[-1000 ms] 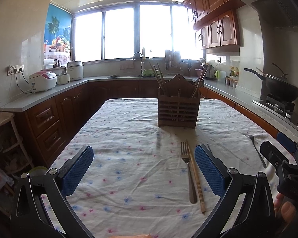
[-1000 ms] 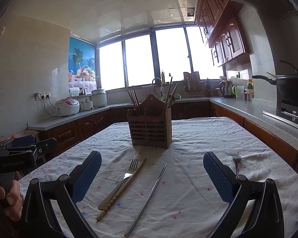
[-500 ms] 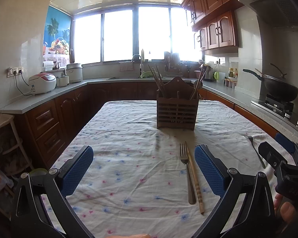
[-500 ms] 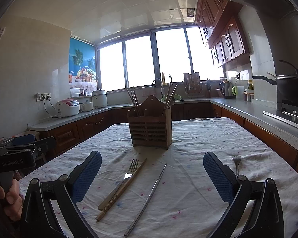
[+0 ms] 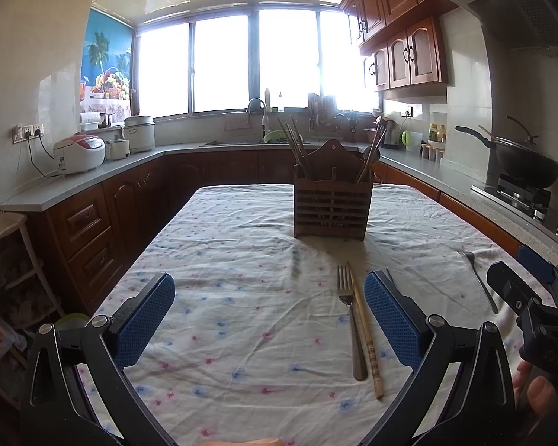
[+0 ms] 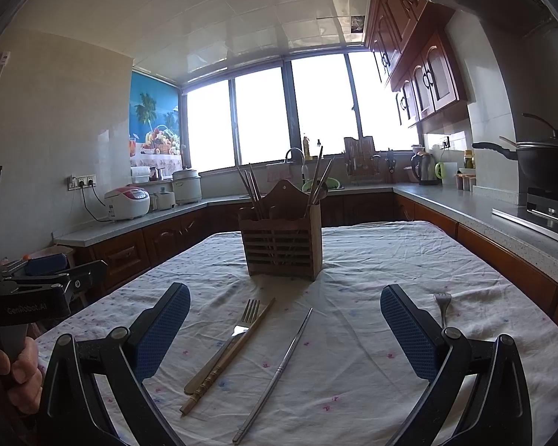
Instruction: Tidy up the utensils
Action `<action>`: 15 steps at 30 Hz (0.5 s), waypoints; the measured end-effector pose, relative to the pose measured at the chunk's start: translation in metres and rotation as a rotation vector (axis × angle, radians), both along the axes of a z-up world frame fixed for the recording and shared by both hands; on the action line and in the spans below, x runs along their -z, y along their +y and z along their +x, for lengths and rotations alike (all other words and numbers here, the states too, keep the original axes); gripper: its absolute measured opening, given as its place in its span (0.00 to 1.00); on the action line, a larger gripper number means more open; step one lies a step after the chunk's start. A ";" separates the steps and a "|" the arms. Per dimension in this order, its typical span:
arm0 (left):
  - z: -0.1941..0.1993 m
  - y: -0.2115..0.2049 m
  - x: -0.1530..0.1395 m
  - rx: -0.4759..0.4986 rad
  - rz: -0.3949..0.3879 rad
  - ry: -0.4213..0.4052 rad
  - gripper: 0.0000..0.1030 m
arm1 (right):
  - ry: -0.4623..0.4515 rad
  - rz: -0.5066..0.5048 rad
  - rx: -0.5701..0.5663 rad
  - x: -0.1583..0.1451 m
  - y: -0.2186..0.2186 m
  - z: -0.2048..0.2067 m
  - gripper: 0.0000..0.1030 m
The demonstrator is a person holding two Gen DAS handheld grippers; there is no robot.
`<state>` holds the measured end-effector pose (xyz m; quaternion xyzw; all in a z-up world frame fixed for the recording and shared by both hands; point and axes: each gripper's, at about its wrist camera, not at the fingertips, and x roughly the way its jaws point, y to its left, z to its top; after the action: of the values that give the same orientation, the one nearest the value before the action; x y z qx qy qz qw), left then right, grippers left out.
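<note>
A wooden utensil holder [image 5: 333,206] [image 6: 282,247] with several chopsticks and a spoon in it stands on the table's far middle. On the cloth lie a fork [image 5: 348,314] [image 6: 228,338], a wooden chopstick [image 5: 364,329] [image 6: 228,356], a metal chopstick [image 6: 275,369] and a second fork [image 6: 442,306] [image 5: 480,280] to the right. My left gripper [image 5: 268,319] is open and empty, with the fork and wooden chopstick just inside its right finger. My right gripper [image 6: 284,334] is open and empty, above the fork and both chopsticks.
The table carries a white flowered cloth [image 5: 241,260]. Kitchen counters run around it, with a rice cooker [image 5: 80,154] at left and a wok [image 5: 526,161] on the stove at right. The right gripper's body [image 5: 528,308] shows at the left view's right edge.
The left gripper has tilted slightly, so the holder sits a little higher in its view. The right gripper and the utensils have not moved.
</note>
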<state>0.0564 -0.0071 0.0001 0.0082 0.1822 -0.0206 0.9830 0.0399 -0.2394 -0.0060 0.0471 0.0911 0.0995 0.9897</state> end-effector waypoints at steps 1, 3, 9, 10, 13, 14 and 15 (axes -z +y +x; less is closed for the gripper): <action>0.000 0.000 0.000 0.000 0.001 0.001 1.00 | -0.001 0.000 -0.001 0.000 0.000 -0.001 1.00; -0.001 0.000 -0.001 0.000 -0.001 0.001 1.00 | -0.002 0.000 -0.001 0.000 0.000 -0.001 1.00; 0.000 0.000 -0.001 0.001 -0.001 0.001 1.00 | -0.003 0.002 -0.003 0.000 0.000 -0.001 1.00; -0.001 0.000 -0.001 0.001 -0.001 0.000 1.00 | -0.004 0.001 -0.002 0.000 0.000 -0.001 1.00; -0.001 -0.001 -0.002 0.000 -0.001 -0.003 1.00 | -0.005 0.001 -0.002 -0.001 0.000 -0.002 1.00; -0.002 -0.001 -0.002 0.001 -0.002 -0.003 1.00 | -0.005 0.001 -0.002 -0.001 0.001 -0.002 1.00; -0.002 -0.001 -0.003 0.001 -0.002 -0.003 1.00 | -0.005 0.001 -0.003 -0.001 0.001 -0.002 1.00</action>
<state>0.0543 -0.0077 0.0027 0.0074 0.1807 -0.0212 0.9833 0.0381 -0.2388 -0.0051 0.0470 0.0886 0.1009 0.9898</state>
